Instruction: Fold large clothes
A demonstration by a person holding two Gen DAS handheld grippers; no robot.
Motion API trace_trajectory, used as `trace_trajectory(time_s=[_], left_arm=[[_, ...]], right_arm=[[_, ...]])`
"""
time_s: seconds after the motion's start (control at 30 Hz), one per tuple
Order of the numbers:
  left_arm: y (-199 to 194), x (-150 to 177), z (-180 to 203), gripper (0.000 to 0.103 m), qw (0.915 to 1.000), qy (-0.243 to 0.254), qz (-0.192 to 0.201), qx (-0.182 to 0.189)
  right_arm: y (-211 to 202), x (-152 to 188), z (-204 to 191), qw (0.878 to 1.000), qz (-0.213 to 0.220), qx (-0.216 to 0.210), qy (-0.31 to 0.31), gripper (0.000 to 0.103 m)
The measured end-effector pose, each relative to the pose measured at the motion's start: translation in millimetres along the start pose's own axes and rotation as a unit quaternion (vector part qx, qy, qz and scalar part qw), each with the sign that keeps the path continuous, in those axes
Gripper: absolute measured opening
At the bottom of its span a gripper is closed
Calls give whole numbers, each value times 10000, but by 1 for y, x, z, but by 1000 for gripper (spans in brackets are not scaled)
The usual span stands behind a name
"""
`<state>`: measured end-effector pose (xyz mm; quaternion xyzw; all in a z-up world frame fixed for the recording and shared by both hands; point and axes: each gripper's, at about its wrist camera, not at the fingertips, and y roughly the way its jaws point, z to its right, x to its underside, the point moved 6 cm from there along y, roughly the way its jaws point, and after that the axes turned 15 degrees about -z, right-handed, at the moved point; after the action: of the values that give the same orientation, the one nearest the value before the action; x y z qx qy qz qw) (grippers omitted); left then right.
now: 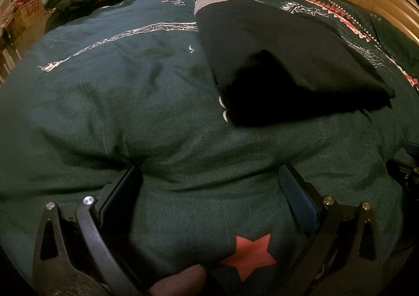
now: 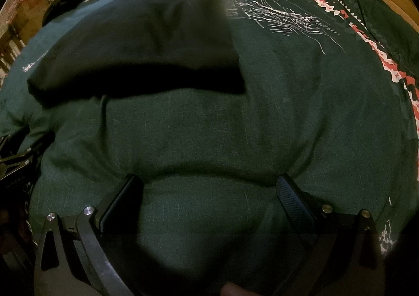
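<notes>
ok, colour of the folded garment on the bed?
Black, with a grey band at its far end; the folded garment shows best in the left wrist view.

One folded black garment [image 1: 275, 60], one green bedspread [image 1: 131, 112], two claws.

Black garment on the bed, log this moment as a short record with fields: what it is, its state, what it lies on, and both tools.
item: black garment with grey band at far end
state: folded, lying flat
surface: dark green bedspread with white and red print
left tool: open, empty, pressed on bedspread, short of garment
right tool: open, empty, on bedspread, short of garment
</notes>
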<state>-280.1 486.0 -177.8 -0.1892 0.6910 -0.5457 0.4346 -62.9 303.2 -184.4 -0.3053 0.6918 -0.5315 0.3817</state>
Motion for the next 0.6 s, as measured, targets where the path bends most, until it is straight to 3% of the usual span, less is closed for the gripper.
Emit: trace_trajectory(time_s=[0.6], left_arm=[[0, 0, 0, 103, 10000, 0, 0, -10]], right_arm=[[0, -1, 1, 10000, 1, 11, 15, 103]])
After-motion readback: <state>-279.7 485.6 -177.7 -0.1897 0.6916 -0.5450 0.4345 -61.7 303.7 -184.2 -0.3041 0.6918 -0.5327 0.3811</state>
